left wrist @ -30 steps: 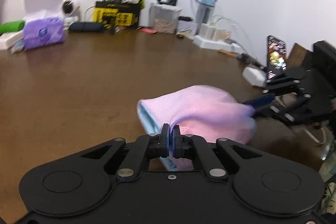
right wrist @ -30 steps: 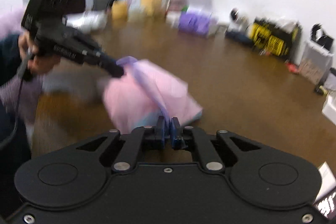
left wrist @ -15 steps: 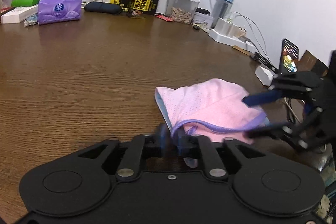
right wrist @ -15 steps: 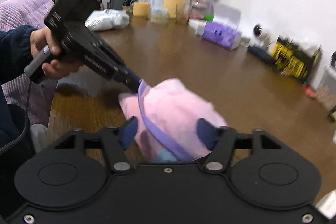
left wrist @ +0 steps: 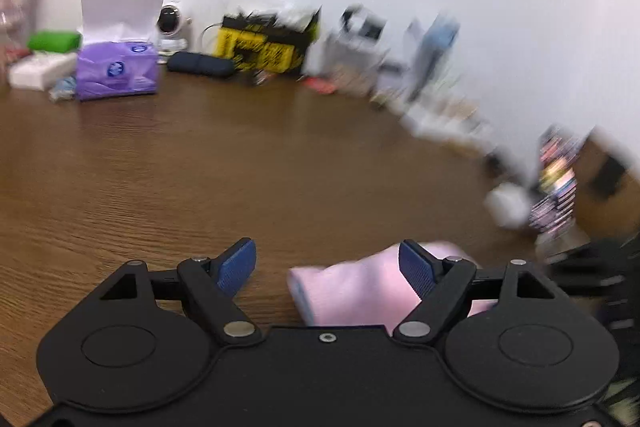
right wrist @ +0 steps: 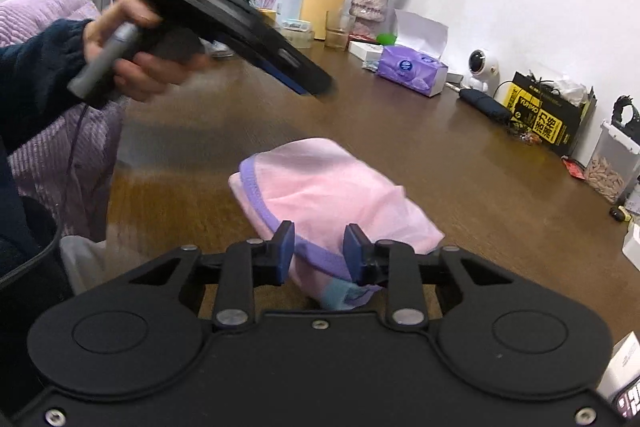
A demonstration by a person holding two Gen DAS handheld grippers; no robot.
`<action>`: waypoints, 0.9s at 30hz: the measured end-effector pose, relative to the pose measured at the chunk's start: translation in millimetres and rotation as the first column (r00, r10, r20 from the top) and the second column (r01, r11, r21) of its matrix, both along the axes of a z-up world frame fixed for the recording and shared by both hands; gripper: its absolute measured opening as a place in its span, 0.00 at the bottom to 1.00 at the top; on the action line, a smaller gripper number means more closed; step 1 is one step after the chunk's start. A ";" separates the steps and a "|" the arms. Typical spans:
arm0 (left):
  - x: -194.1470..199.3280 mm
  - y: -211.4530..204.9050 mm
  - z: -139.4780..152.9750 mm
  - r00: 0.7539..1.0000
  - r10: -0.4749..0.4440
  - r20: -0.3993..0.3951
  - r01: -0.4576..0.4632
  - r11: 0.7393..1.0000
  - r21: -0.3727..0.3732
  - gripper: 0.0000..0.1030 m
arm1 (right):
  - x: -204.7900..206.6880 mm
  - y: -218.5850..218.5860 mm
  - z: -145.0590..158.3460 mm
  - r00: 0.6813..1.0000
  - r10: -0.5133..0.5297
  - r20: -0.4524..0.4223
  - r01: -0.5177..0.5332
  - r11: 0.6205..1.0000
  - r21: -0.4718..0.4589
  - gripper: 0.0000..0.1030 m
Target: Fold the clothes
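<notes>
Tongs on the left are opening wide, gripping nothing; right tongs are closing around the pink garment's purple hem on the desk.

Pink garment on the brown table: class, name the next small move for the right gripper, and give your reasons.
Probably finish closing the right gripper on the purple-trimmed edge of the pink garment. Its jaws are closing with that edge between them, not yet pinched, while the left gripper is opening, its pads clear of the cloth. The garment lies bunched on the table, so another fold seems due.

Garment on table
</notes>
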State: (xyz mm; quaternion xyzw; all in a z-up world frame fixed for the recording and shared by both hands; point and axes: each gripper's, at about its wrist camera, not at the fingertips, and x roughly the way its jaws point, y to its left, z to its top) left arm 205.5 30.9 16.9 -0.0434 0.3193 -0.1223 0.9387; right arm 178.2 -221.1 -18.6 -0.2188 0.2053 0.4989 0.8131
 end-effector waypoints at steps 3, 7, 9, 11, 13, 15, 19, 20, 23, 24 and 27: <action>-4.3 -18.0 -13.2 0.999 -0.049 -0.002 0.049 0.995 0.083 0.75 | -5.3 5.6 -5.2 1.000 -0.001 -0.020 0.000 0.999 -0.048 0.43; -21.9 -14.8 -20.6 0.994 -0.112 -0.020 0.113 0.990 0.088 0.75 | -18.0 -2.1 1.8 0.999 0.013 0.038 -0.011 0.998 -0.055 0.62; -31.1 -11.5 -23.2 0.987 -0.162 -0.023 0.164 0.982 0.094 0.75 | -12.9 -8.3 11.7 0.999 -0.010 0.043 0.010 1.000 0.002 0.72; -37.5 -10.2 -28.8 0.981 -0.191 -0.032 0.193 0.975 0.105 0.76 | -1.9 -14.2 20.8 0.998 -0.052 0.033 0.049 0.996 0.079 0.80; -35.5 -10.9 -33.2 0.982 -0.184 -0.042 0.188 0.977 0.104 0.77 | 20.6 -9.8 22.6 0.995 -0.101 -0.018 0.102 0.984 0.146 0.80; -33.7 -9.0 -36.5 0.983 -0.176 -0.050 0.180 0.979 0.097 0.78 | 41.2 2.3 17.1 0.989 -0.128 -0.073 0.137 0.980 0.141 0.80; -32.7 -1.9 -35.0 0.983 -0.175 -0.059 0.180 0.980 0.083 0.78 | 62.9 19.5 1.0 0.973 -0.178 -0.149 0.185 0.982 0.033 0.80; -34.1 3.6 -32.6 0.980 -0.190 -0.056 0.193 0.980 0.051 0.78 | 63.1 17.4 -2.2 0.966 -0.184 -0.181 0.193 0.981 0.030 0.80; -34.2 25.2 -20.7 0.977 -0.213 -0.025 0.210 0.974 -0.082 0.78 | 57.3 10.1 -5.4 0.949 -0.220 -0.227 0.231 0.973 0.024 0.80; -28.7 32.0 -16.4 0.982 -0.190 -0.022 0.186 0.975 -0.121 0.79 | 54.2 8.0 -6.9 0.943 -0.234 -0.235 0.247 0.969 0.026 0.81; -9.2 39.0 -13.5 0.995 -0.097 -0.030 0.093 0.989 -0.118 0.78 | 42.8 2.6 -10.8 0.931 -0.273 -0.242 0.290 0.956 0.036 0.83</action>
